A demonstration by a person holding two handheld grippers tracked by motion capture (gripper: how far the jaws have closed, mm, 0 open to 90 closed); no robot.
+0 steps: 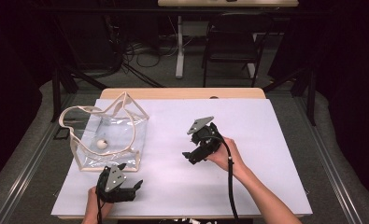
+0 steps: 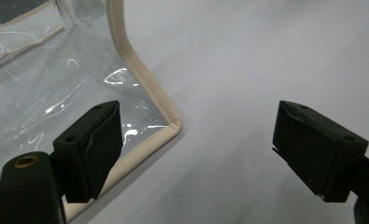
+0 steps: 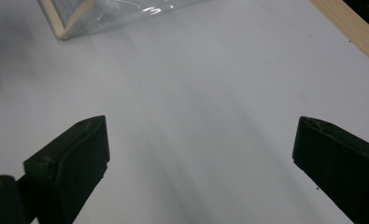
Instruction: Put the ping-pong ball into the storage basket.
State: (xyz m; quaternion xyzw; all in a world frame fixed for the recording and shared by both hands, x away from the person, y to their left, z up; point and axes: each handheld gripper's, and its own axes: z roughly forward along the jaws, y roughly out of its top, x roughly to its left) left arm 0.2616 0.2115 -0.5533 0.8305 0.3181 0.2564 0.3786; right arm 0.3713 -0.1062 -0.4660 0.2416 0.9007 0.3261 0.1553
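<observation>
Bag waits at the left, both grippers empty

Bag (image 1: 108,135) of clear plastic with cream trim stands on the left part of the counter (image 1: 247,186), its cream handles (image 1: 86,112) looping loosely above the open top. A small white ball (image 1: 101,144) lies inside it on the bottom.

Your left gripper (image 1: 136,185) sits just in front of the bag's near edge, jaws spread wide and holding nothing; in the left gripper view the bag's near bottom corner (image 2: 170,126) lies just ahead of one jaw, not between the two. Your right gripper (image 1: 188,156) hovers near the middle of the counter, well apart from the bag, jaws also wide open and empty, pointing toward it.

You look to be at the approach, before any grasp. The next move probably calls for bringing the left jaws around the trimmed edge or a handle to steady the soft plastic, while the right gripper closes in. Mind that the thin wall may buckle when pinched.
</observation>
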